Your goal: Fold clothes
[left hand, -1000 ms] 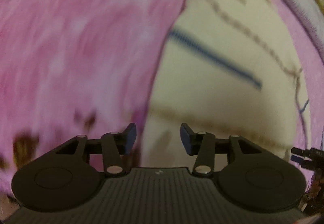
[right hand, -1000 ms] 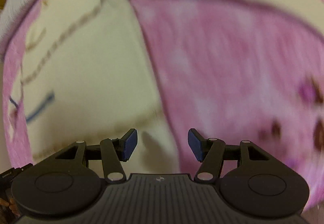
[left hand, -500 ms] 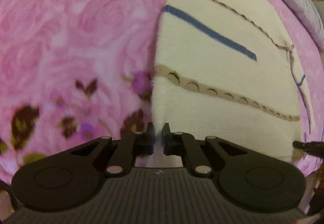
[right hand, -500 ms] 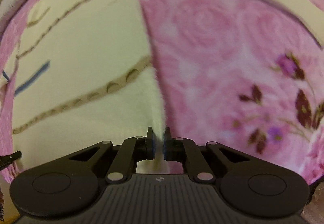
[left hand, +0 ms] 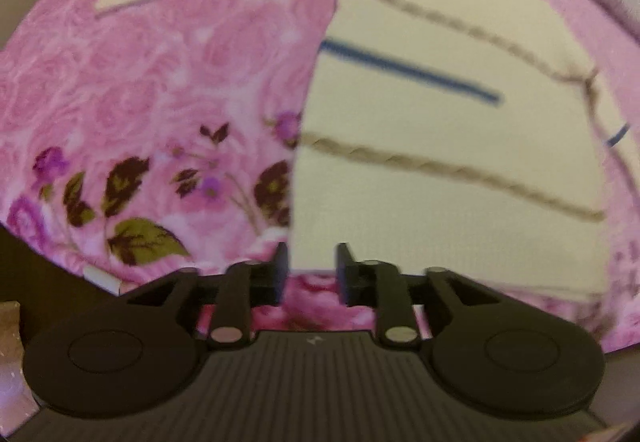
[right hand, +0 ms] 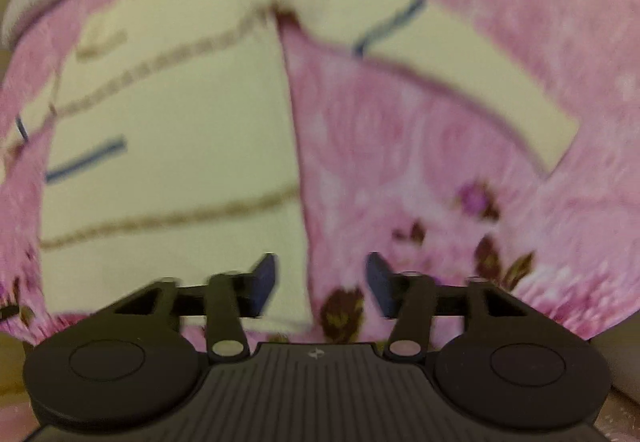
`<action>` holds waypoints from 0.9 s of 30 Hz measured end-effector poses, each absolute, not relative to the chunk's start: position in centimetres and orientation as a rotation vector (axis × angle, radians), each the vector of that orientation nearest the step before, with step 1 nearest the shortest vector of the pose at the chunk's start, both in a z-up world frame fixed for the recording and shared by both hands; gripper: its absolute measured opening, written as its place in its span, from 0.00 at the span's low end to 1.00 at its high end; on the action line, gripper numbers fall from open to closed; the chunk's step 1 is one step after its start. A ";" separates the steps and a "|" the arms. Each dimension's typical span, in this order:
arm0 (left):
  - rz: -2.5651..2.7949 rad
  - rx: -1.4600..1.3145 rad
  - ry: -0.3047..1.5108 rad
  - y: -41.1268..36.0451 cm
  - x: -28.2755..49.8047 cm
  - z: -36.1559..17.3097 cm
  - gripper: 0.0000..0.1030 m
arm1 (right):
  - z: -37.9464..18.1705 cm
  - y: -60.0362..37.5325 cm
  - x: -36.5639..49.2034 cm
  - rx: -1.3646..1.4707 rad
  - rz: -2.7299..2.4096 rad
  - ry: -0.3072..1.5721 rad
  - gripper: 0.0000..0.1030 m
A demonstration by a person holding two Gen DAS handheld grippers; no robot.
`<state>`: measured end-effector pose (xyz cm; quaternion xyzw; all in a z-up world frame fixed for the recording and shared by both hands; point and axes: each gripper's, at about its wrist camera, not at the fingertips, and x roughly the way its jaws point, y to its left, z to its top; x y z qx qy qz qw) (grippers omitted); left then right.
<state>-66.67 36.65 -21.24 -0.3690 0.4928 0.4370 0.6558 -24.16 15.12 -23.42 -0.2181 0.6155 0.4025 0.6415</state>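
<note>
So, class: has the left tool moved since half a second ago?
Yes. The left tool has opened and backed away from the cream sweater's hem, over the pink floral blanket.

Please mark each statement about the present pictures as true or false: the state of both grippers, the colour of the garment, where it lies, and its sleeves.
1. The left gripper is open and holds nothing. True.
2. The right gripper is shut on the hem of the garment. False: its jaws stand apart, with nothing between them.
3. The cream sweater lies on a pink floral blanket. True.
4. The sweater is plain, without any stripes. False: it has blue stripes and tan braided bands.
5. One sleeve lies spread out to the side on the blanket. True.
6. The blanket is solid blue. False: it is pink with purple flowers and dark leaves.
</note>
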 end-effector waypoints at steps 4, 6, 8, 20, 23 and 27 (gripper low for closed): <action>0.949 -0.772 1.068 35.0 -63.3 -16.1 0.35 | -18.0 15.5 -25.3 -0.458 0.965 1.302 0.72; 0.941 -0.755 1.028 34.1 -62.4 -13.5 0.43 | -15.2 15.7 -25.9 -0.439 0.988 1.252 0.79; 0.928 -0.735 1.000 33.1 -62.0 -11.6 0.47 | -14.6 15.3 -27.3 -0.425 1.003 1.258 0.80; 0.897 -0.661 0.926 32.4 -64.9 -7.5 0.47 | -12.6 11.2 -31.1 -0.259 0.923 1.284 0.80; 0.941 -0.713 0.895 33.4 -66.7 -7.6 0.47 | -13.4 11.2 -31.3 -0.244 0.915 1.334 0.80; 0.997 -0.771 0.832 35.1 -68.4 -8.0 0.47 | -14.0 12.4 -30.6 -0.230 0.913 1.330 0.80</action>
